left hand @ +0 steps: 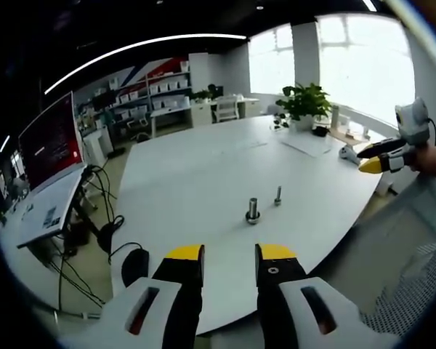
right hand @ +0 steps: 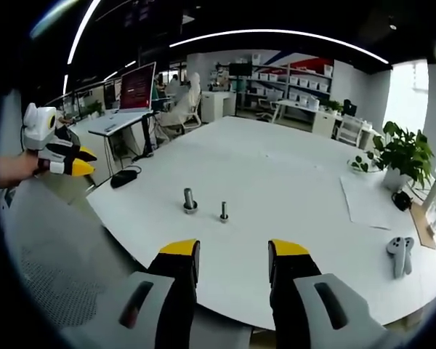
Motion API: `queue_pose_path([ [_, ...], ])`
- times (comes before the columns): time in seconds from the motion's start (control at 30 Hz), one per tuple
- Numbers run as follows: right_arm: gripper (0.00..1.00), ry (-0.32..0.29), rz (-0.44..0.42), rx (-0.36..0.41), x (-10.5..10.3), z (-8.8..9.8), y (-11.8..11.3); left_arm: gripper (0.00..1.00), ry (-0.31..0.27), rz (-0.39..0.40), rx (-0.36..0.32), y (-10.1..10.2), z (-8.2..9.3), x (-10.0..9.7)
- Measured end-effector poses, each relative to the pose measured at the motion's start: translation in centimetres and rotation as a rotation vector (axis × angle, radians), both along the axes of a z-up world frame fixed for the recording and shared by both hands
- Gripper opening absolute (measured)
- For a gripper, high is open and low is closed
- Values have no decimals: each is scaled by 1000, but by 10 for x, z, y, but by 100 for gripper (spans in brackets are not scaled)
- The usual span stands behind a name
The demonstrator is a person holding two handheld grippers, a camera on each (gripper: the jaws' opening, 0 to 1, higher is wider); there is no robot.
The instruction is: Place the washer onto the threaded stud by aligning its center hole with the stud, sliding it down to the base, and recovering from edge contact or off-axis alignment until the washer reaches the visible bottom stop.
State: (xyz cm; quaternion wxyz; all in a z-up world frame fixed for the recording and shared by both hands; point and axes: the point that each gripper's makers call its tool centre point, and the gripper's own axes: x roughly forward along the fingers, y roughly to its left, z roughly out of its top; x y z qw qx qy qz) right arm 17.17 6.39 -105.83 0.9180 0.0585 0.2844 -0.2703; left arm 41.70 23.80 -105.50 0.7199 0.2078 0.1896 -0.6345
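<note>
Two small metal parts stand upright near the middle of the white table (left hand: 203,167). The thicker one, a stud with a wider ring at its base (left hand: 253,211) (right hand: 190,201), stands beside a thinner bolt-like piece (left hand: 277,195) (right hand: 223,211). They are too small to tell the washer apart. My left gripper (left hand: 230,254) is open and empty, short of the table's near edge. My right gripper (right hand: 233,249) is open and empty too, on the opposite side. Each gripper appears in the other's view, held by a hand: the right gripper (left hand: 381,156) and the left gripper (right hand: 67,161).
A potted plant (left hand: 304,102) (right hand: 401,153), paper sheets (right hand: 367,200) and a white controller (right hand: 400,254) lie toward one end of the table. A desk with a red-screen monitor (left hand: 51,142), cables and a black object (left hand: 134,265) lie off the other end. A mesh chair (right hand: 51,276) stands close by.
</note>
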Motion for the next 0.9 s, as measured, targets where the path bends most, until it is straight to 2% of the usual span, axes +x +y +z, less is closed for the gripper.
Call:
queue_pose_path([
  [0.13, 40, -17, -4, -2, 1, 3, 1, 26, 3, 0, 6, 0, 1, -2],
  [0.3, 40, -1, 8, -5, 0, 1, 2, 26, 2, -5, 13, 1, -2, -2],
  [0.43, 40, -10, 1, 6, 1, 2, 2, 26, 4, 1, 12, 0, -4, 3],
  [0.9, 40, -3, 16, 6, 3, -2, 2, 25, 6, 5, 14, 1, -5, 5],
])
